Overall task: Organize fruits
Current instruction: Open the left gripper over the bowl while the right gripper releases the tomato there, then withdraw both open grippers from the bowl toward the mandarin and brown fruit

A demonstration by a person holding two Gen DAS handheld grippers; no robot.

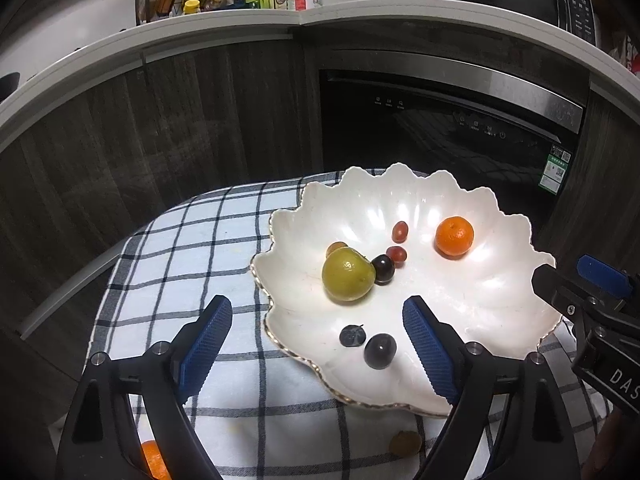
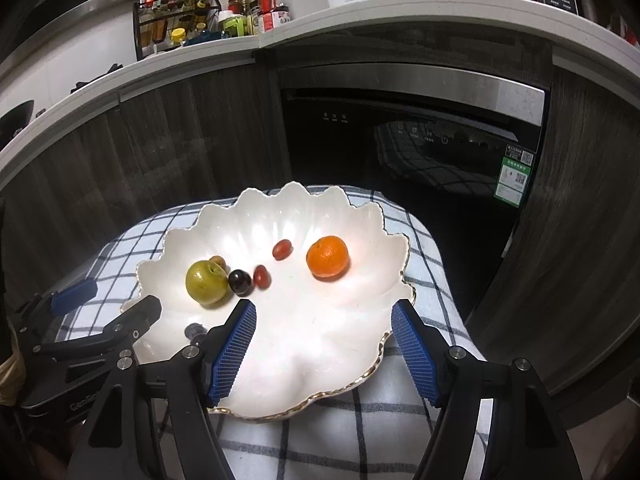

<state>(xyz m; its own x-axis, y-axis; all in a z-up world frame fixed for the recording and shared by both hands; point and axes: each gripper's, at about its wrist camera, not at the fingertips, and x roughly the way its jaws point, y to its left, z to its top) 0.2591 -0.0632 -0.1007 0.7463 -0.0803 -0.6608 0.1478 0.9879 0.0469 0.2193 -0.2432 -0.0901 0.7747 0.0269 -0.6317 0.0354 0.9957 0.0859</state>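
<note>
Left gripper (image 1: pixel 318 344) spread wide, nothing pinched; its blue pads (image 1: pixel 206 344) straddle the near-left rim of the shell-shaped white dish (image 1: pixel 500 304), at the bottom of the left wrist frame. Right gripper (image 2: pixel 324 346) also spread, empty, pads over the dish's near edge at lower centre of the right wrist frame. Checked cloth (image 1: pixel 192 264) under the dish. On the cloth at the bottom edge of the left view: part of an orange fruit (image 1: pixel 152 460) lower left, a small brownish fruit (image 1: pixel 405 443) lower centre. In the dish, nearest: a blueberry (image 1: pixel 352 336) and a dark grape (image 1: pixel 380 351), just beside each other. Mid-dish: green fruit (image 1: pixel 348 275) touching a dark grape (image 1: pixel 383 269) on its right, small tan fruit (image 1: pixel 336 247) peeking behind. Two red grape tomatoes (image 1: pixel 397 254) right of centre. Tangerine (image 1: pixel 454 236) alone at right. Behind: dark oven door (image 1: pixel 440 128), countertop (image 1: pixel 280 20) with bottles upper left.
</note>
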